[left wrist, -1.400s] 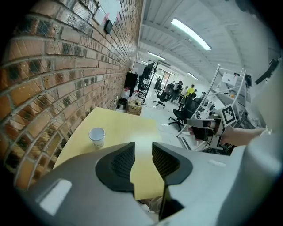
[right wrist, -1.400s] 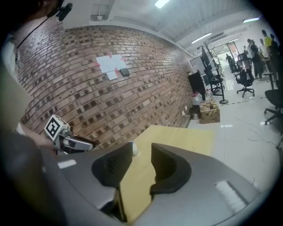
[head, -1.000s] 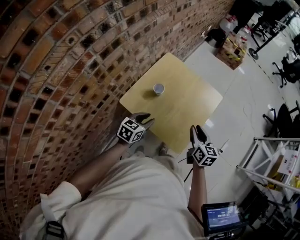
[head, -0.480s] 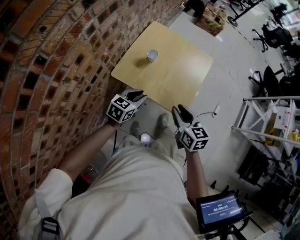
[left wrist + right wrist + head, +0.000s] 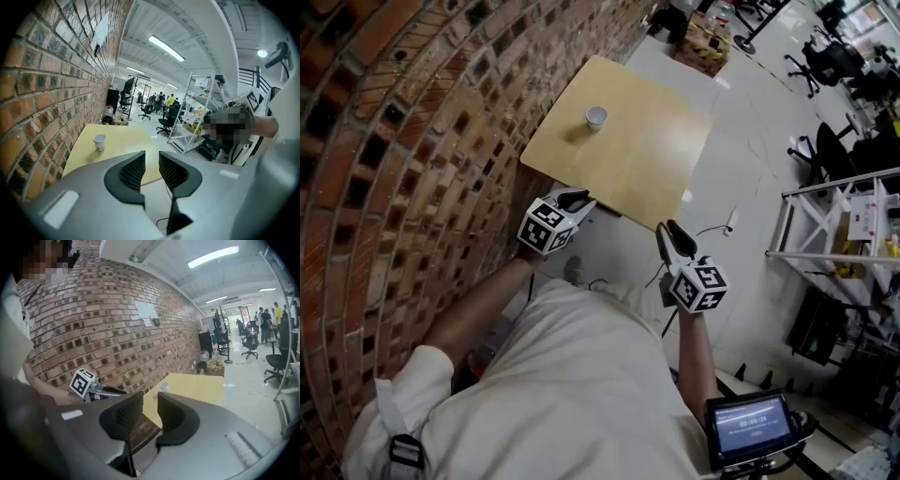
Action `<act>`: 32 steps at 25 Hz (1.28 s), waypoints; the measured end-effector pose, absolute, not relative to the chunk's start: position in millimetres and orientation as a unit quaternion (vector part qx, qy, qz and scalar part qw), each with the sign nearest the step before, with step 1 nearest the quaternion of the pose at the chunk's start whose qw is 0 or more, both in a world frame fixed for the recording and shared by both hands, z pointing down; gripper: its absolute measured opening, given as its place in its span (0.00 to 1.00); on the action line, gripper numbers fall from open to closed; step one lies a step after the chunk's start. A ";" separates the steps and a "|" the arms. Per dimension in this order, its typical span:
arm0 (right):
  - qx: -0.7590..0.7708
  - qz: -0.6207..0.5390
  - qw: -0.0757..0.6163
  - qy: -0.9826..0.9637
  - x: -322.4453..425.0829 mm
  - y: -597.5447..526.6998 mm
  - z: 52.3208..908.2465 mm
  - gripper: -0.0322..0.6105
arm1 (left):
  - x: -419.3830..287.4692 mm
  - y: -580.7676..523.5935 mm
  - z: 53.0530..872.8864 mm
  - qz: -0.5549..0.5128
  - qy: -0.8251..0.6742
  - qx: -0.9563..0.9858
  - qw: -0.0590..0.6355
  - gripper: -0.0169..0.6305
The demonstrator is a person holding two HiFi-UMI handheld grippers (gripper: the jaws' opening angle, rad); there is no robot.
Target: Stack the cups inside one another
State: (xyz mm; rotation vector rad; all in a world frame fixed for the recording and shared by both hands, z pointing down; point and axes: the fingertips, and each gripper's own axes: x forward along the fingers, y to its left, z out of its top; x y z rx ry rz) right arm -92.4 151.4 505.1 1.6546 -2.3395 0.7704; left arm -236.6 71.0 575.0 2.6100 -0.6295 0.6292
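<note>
Withdrawn off the surface point(image 5: 649, 150), left claw point(image 5: 575, 199) and right claw point(image 5: 674, 238) hang empty, narrowly parted, lately closing. Paper cup point(image 5: 595, 117) stands alone: stacking seemingly done, nothing left to grasp.

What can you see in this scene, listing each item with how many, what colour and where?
cup: one, white, on the table, towards the wall side
table: one, pale yellow, against the brick wall
brick wall: one, red-brown, left of the table
shelving rack: one, white, on the floor at right
office chairs: several, black, far right
screen: one, lit blue, by the person's right hip
left tool: grey, by the table's near edge; jaws apart, just closing, nothing between
right tool: grey, over the floor; jaws apart, just closing, nothing between
</note>
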 end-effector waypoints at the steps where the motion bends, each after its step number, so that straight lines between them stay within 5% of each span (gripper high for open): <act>1: 0.560 0.257 0.082 -0.784 -87.2 153.5 503.3 0.19 | -232.3 73.3 572.9 0.224 -0.223 0.930 0.189 0.19; 17: 0.597 0.219 -0.001 -0.772 -13.8 237.7 487.4 0.19 | -185.7 153.6 572.2 0.251 -0.217 0.928 0.167 0.19; 32: 0.546 0.149 0.014 -0.824 34.9 358.3 453.4 0.21 | -152.2 308.8 575.3 0.269 -0.289 0.898 0.195 0.19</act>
